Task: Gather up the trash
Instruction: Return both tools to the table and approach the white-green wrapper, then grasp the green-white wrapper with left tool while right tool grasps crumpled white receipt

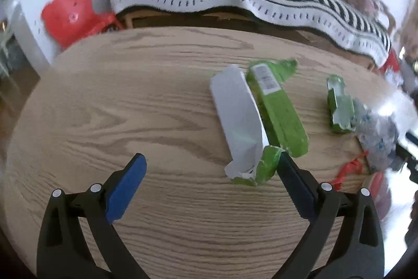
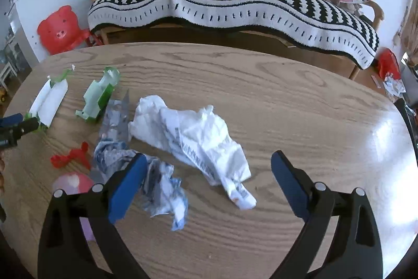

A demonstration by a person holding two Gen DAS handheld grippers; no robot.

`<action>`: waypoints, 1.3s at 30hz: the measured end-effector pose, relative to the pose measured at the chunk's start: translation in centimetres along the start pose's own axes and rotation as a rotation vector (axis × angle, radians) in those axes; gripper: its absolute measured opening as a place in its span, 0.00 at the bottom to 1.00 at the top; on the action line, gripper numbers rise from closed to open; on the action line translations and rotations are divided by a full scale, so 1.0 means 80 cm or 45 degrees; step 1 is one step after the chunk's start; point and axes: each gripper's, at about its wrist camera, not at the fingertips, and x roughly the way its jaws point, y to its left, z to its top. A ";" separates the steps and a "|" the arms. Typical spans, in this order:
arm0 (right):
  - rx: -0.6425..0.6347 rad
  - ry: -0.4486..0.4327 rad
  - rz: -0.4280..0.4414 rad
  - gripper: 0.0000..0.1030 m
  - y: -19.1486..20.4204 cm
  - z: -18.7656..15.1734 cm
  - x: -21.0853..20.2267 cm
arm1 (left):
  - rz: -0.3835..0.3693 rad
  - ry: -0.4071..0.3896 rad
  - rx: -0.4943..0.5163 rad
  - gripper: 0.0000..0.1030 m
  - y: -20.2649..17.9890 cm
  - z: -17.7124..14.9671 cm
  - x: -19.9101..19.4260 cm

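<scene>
A torn green and white carton [image 1: 258, 117] lies flattened on the wooden table [image 1: 130, 109]; my left gripper [image 1: 211, 161] is open, its right finger touching the carton's near end. A smaller green carton piece [image 1: 339, 106] lies farther right. In the right wrist view, a crumpled white plastic bag [image 2: 198, 140] lies between the fingers of my open right gripper [image 2: 209, 166]. A crumpled blue-white wrapper [image 2: 156, 187] sits by its left finger. The carton [image 2: 49, 101], the small piece [image 2: 98, 98], a red scrap [image 2: 70, 157] and a pink round thing [image 2: 73, 182] lie left.
A bench with a black and white striped blanket [image 2: 235, 1] stands behind the table [image 2: 287, 96]. A red pig-face item [image 2: 58, 29] leans on a white cabinet [image 2: 41, 4] at the left. Clutter lies on the floor at the far right [image 2: 389, 75].
</scene>
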 end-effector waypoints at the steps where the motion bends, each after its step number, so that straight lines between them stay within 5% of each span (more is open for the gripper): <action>1: 0.002 -0.004 0.000 0.90 -0.001 -0.003 -0.004 | -0.015 0.001 -0.013 0.94 0.004 0.000 -0.001; 6: 0.042 -0.042 -0.006 0.91 -0.011 -0.010 -0.023 | -0.012 -0.051 0.035 0.94 -0.009 0.000 -0.013; 14: 0.155 -0.079 -0.015 0.91 -0.032 -0.005 -0.036 | -0.068 -0.065 -0.069 0.94 -0.038 0.025 0.011; 18: 0.169 -0.055 -0.031 0.91 -0.043 0.001 -0.032 | -0.019 -0.095 0.033 0.94 -0.064 0.030 0.007; 28: -0.116 0.105 -0.023 0.91 -0.035 -0.003 0.012 | 0.036 0.019 0.025 0.94 -0.027 0.020 0.043; 33: -0.203 0.106 0.048 0.79 -0.023 0.005 0.029 | 0.066 0.020 0.067 0.94 -0.026 0.019 0.050; 37: -0.245 0.020 0.061 0.50 -0.006 0.004 0.013 | 0.028 -0.014 0.048 0.93 -0.023 0.022 0.046; 39: -0.293 0.006 0.049 0.45 0.004 0.004 0.012 | -0.003 -0.017 0.046 0.90 -0.023 0.022 0.047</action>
